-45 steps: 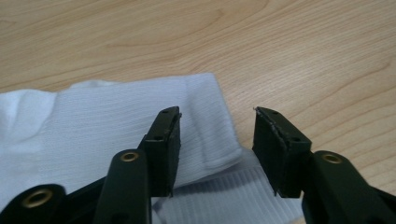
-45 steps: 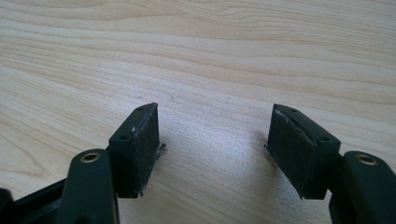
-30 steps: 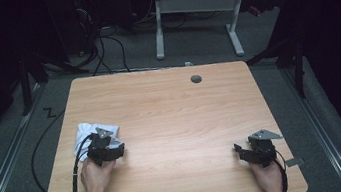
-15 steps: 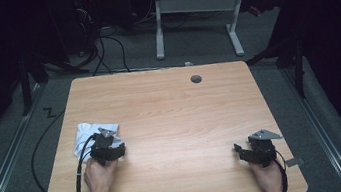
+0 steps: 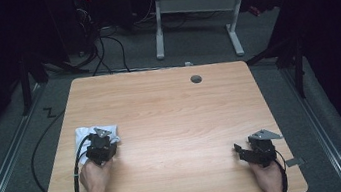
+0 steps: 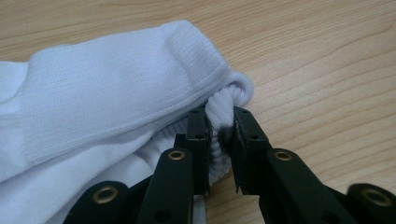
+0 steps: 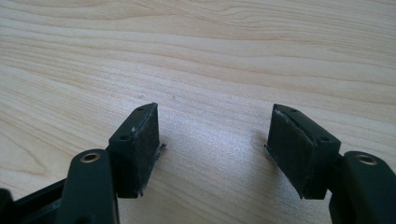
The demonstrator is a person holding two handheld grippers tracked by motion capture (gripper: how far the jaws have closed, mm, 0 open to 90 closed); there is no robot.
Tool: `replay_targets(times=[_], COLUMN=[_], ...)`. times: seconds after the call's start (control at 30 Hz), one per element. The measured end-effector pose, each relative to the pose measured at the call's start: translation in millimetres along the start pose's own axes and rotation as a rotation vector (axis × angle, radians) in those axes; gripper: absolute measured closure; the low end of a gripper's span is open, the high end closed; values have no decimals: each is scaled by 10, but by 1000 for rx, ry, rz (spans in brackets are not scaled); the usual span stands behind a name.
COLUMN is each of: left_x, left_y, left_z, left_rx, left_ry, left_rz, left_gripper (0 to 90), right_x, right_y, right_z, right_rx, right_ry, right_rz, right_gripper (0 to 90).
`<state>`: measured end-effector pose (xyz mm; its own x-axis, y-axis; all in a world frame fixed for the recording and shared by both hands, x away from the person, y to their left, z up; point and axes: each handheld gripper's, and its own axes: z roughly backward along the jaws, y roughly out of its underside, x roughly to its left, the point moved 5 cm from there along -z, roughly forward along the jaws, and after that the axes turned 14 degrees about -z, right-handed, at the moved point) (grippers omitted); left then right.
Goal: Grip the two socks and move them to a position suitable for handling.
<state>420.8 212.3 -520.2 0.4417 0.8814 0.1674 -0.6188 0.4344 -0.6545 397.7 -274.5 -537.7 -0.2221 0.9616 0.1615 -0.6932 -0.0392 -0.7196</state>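
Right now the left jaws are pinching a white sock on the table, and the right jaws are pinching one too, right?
Not quite. The left gripper does pinch the white sock, its jaws having just been closing on it. But the right gripper holds nothing: the right gripper view shows its jaws wide apart over the bare table.

One white sock [image 6: 116,88], one wooden table [image 5: 170,111], two tongs [image 5: 100,145] [image 5: 247,152]

No legible text, label, brand, number or sign anywhere: none on surface [image 5: 172,126], white cloth [image 6: 107,88] or either tool.
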Motion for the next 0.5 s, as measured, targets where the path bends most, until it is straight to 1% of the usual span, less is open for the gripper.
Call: replay_targets(times=[0.07,0.1,0.13,0.17,0.2,0.23,0.27,0.3,0.33,0.43,0.47,0.5], left_x=[39,39,84,84,122,143,143,160,195,241,241,253], left_y=[-41,-41,-99,-99,-175,-212,-212,-249,-307,-366,-366,-382], left_z=[101,101,211,211,328,386,386,436,527,631,631,665], left_rx=[-57,-57,-79,-79,-110,-122,-122,-136,-160,-189,-189,-199], left_ry=[21,21,27,27,34,34,34,36,41,42,42,44], left_rz=[38,38,34,34,37,33,33,38,43,48,48,48], left_gripper=[790,789,789,790,790,791,791,791,793,797,797,798], right_x=[1,1,1,0,0,0,0,0,0,2,2,1], right_y=[0,0,1,0,0,0,0,0,0,1,1,0], right_z=[0,0,0,0,0,0,0,0,0,0,0,0], right_rx=[0,0,0,0,0,0,0,0,0,0,0,0], right_ry=[0,0,0,0,0,0,0,0,0,0,0,0], right_rz=[-1,-1,-1,1,1,1,1,1,1,-1,-1,-1], right_gripper=[342,342,341,341,341,342,342,341,341,341,341,342])
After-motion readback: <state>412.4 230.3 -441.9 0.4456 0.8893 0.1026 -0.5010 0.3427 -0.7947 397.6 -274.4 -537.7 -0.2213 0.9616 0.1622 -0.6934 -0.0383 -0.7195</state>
